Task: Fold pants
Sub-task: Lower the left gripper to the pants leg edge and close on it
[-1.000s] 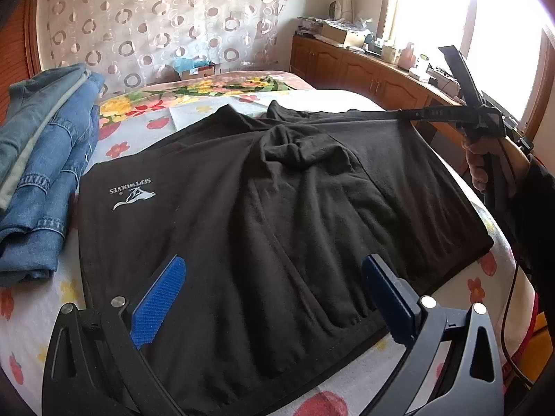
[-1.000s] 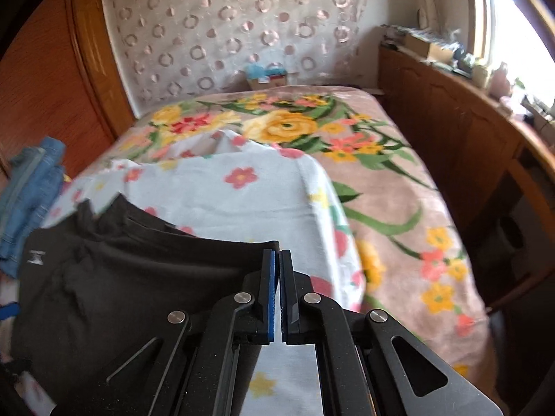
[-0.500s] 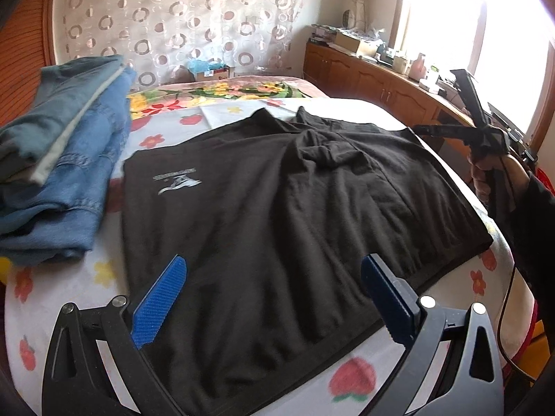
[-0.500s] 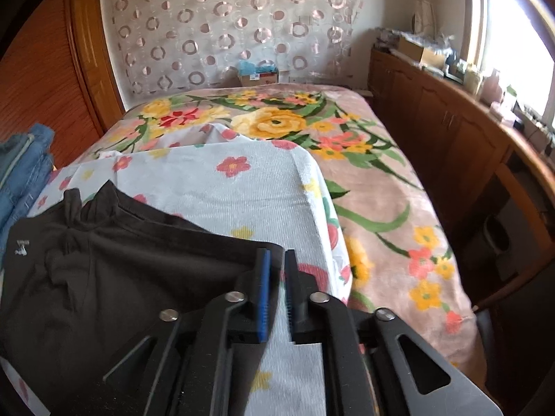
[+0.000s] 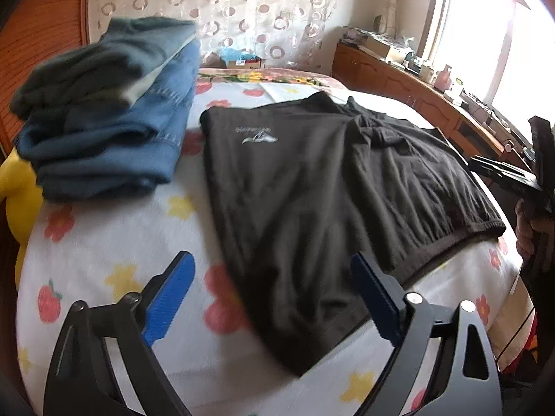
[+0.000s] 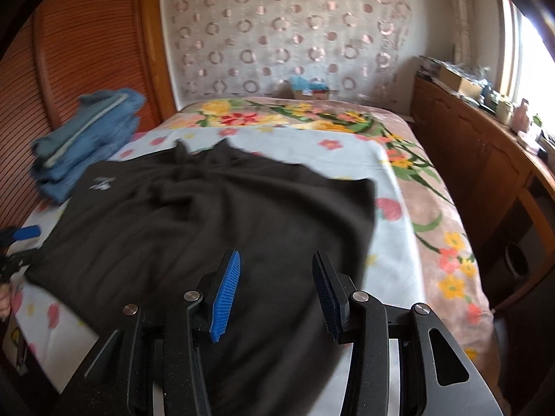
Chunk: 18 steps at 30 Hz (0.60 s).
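So the black pants (image 5: 333, 187) are lying spread out flat on the white flowery sheet (image 5: 104, 242) covering the bed, with the little white logo (image 5: 259, 137) up near the far left corner and some bunching around the middle. The left gripper (image 5: 274, 294) hangs over the near edge, jaws wide apart though they've just been easing in a bit, nothing pinched. The right gripper (image 6: 275, 287) has just been opening, blue pads clear of the fabric below them (so it's holding nothing). A stack of folded jeans (image 5: 114, 111) sits just left of the pants.
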### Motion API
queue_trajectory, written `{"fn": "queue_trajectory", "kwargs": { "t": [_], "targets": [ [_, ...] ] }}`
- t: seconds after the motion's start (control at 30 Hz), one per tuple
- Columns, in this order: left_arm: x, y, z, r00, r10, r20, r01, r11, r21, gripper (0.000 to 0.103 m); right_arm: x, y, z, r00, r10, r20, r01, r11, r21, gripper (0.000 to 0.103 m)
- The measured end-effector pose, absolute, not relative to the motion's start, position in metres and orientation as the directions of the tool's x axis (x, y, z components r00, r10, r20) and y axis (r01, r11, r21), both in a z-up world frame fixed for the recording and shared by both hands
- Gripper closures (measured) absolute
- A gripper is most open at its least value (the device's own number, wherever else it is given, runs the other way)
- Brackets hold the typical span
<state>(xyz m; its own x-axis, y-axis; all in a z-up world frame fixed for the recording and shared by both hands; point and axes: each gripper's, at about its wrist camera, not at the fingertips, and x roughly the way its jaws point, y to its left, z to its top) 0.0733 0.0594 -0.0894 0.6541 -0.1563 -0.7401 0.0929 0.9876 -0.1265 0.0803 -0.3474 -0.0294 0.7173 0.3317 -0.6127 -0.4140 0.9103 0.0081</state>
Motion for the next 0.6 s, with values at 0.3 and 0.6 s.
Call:
{"fn": "queue_trajectory", "kwargs": {
  "t": [0.3,0.6],
  "targets": [
    [0.042,0.070,-0.090,0.657,-0.173,-0.734,0.086,0.984,-0.154,0.027,0.048,-0.355,-0.038,0.704,0.366,-0.608,-0.442,0.896,0.027,0.058],
    [0.033,0.068,-0.090,0.660,-0.186,-0.728,0.090,0.981,-0.170,0.051,0.036,-0.356,-0.042,0.712,0.386,-0.587,-0.458,0.889,0.030,0.053]
  ]
}}
